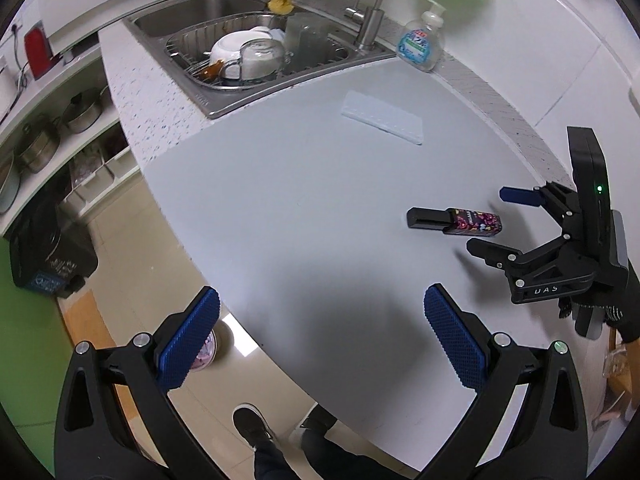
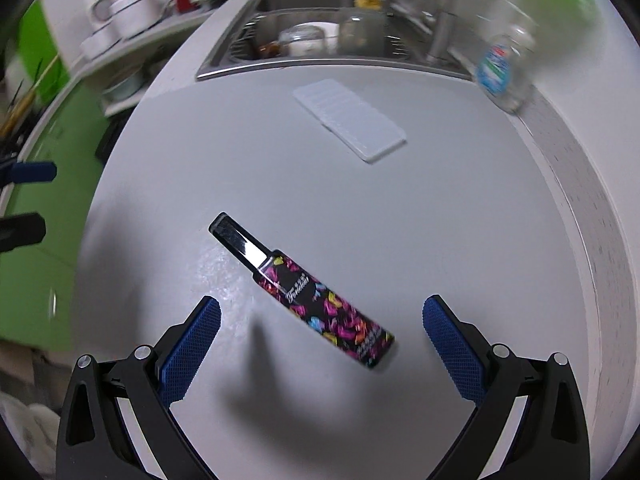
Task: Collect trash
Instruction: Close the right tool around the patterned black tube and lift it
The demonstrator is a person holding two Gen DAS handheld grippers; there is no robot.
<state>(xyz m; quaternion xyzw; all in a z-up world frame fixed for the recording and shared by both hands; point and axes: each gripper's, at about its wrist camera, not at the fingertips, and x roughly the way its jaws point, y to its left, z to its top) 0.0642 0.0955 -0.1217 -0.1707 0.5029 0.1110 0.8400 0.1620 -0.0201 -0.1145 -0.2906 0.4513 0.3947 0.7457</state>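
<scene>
Nothing collected yet: patterned black lighter (image 2: 304, 292) and white plastic lid (image 2: 350, 120) lying on counter (image 2: 460, 220); right gripper (image 2: 320, 332) spread above lighter, left gripper (image 1: 320, 328) spread, empty.

Ahead of my fingers I see a pale grey tabletop (image 1: 280, 184) running to a steel sink (image 1: 208, 20) full of dishes, with a white wall (image 1: 560, 40) to the right of it. Left of the fingers, open white shelves (image 1: 52, 128) hold metal pots, and beige floor tiles (image 1: 132, 248) lie below them.
</scene>
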